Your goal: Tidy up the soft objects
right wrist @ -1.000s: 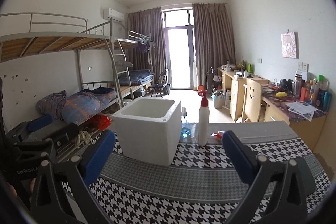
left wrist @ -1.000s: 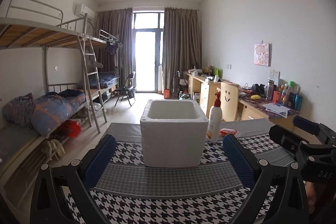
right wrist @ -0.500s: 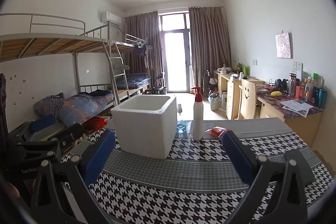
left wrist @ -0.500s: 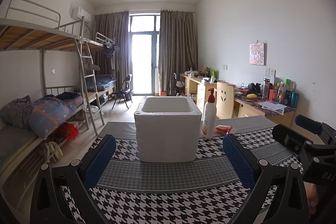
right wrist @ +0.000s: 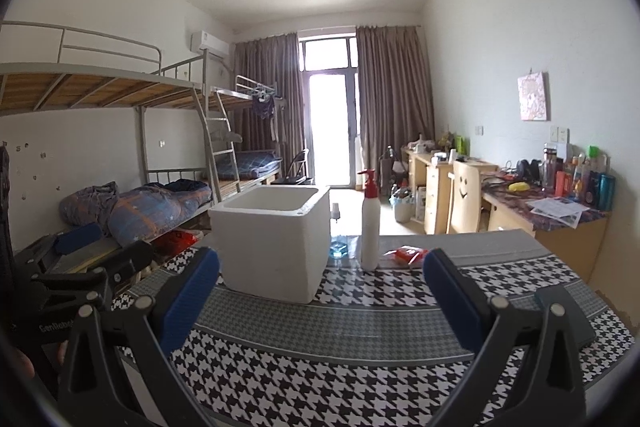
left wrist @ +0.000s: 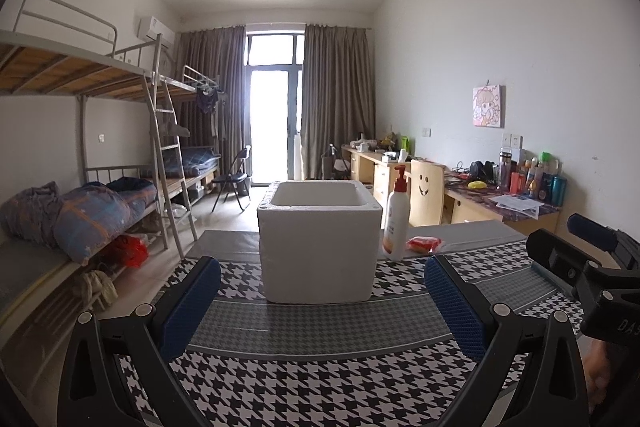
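Observation:
A white foam box (left wrist: 318,243) (right wrist: 272,243) stands open-topped on the houndstooth tablecloth (left wrist: 320,379) (right wrist: 340,379). To its right a white pump bottle with a red top (left wrist: 396,219) (right wrist: 370,223) stands upright, and a small red soft packet (left wrist: 424,243) (right wrist: 406,254) lies beside it. My left gripper (left wrist: 320,303) is open, well short of the box, nothing between its blue pads. My right gripper (right wrist: 320,299) is open too and empty, facing the gap between box and bottle. Each gripper shows at the edge of the other's view.
A dark flat object (right wrist: 564,311) lies on the cloth at the right. Bunk beds with bundled bedding (left wrist: 92,215) line the left wall. Wooden desks (left wrist: 504,203) crowded with bottles run along the right wall. A folding chair (left wrist: 234,183) stands by the balcony door.
Both views have tilted and pulled back a little: the foam box and bottle look smaller and sit slightly farther away. Both grippers stay open and empty.

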### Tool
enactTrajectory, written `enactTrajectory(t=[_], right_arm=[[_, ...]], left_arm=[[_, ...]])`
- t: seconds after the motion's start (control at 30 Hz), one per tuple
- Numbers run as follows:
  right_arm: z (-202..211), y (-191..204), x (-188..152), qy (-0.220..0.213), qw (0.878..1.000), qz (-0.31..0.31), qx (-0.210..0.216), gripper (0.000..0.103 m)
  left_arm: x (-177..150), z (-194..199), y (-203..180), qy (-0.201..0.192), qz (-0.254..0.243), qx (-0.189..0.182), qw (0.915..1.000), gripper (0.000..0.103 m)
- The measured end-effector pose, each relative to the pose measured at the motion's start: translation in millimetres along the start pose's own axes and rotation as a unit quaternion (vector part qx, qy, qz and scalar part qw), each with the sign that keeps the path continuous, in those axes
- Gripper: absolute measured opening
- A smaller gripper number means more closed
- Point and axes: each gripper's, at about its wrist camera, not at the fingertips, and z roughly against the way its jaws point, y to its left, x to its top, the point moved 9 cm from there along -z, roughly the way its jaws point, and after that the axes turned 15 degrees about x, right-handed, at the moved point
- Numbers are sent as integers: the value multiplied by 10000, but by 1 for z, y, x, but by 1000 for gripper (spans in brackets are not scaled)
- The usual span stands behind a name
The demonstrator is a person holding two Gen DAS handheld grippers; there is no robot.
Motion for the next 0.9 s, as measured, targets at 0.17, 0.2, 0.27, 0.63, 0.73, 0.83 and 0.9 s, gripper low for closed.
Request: enactTrajectory(t=[0.17, 0.2, 0.27, 0.63, 0.73, 0.83, 0.9], right_arm=[[3, -1, -4, -29, 9999, -88, 62, 103], [3, -2, -5, -34, 9999, -99, 73, 103], [4, -2, -7, -17, 9999, -99, 65, 103], [5, -11, -19, 39, 9998, -178, 23, 103], [5, -12, -22, 68, 9997, -231, 27, 103], [4, -11, -26, 98, 9997, -211, 39, 103], [5, -10, -28, 124, 9997, -185, 28, 103]], left_arm=[[-3, 1, 0, -45, -27, -28, 10000, 102], [-4, 2, -1, -36, -24, -40, 10000, 102], [-4, 2, -1, -49, -24, -48, 10000, 102], [-15, -1, 2, 26, -14, -19, 10000, 102], [-17, -2, 1, 61, -24, -33, 10000, 102], [-20, -3, 2, 84, -41, -26, 10000, 102], [-21, -3, 2, 108, -34, -17, 9999, 102]])
